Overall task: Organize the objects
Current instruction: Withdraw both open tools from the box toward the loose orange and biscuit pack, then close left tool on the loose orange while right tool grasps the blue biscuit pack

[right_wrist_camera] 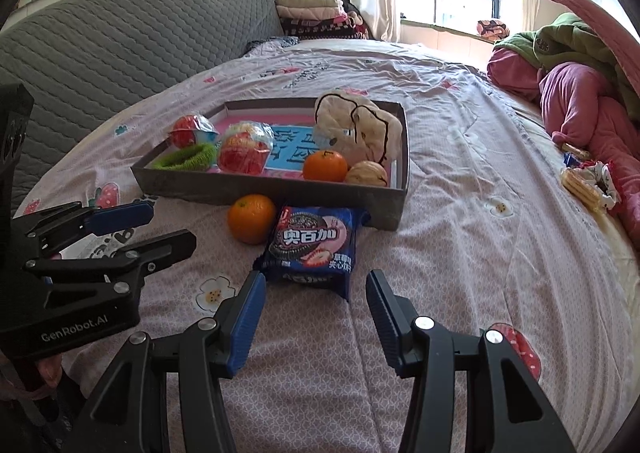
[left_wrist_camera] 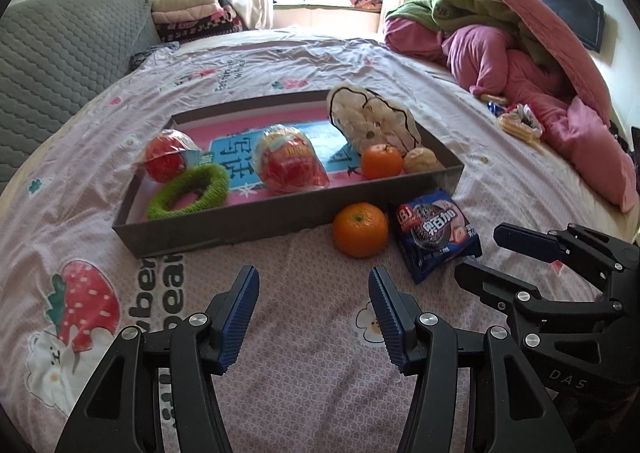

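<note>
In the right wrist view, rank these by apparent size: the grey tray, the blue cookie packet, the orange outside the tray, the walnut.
1. Grey tray
2. Blue cookie packet
3. Orange outside the tray
4. Walnut

The packet and orange lie nearer the camera than the walnut, so their true lead may be smaller.

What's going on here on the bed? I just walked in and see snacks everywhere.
A person holds two grippers over the bed, both open and empty. The left gripper faces a loose orange; the right gripper faces a blue cookie packet. Both lie outside the grey tray, which already holds other items.
</note>
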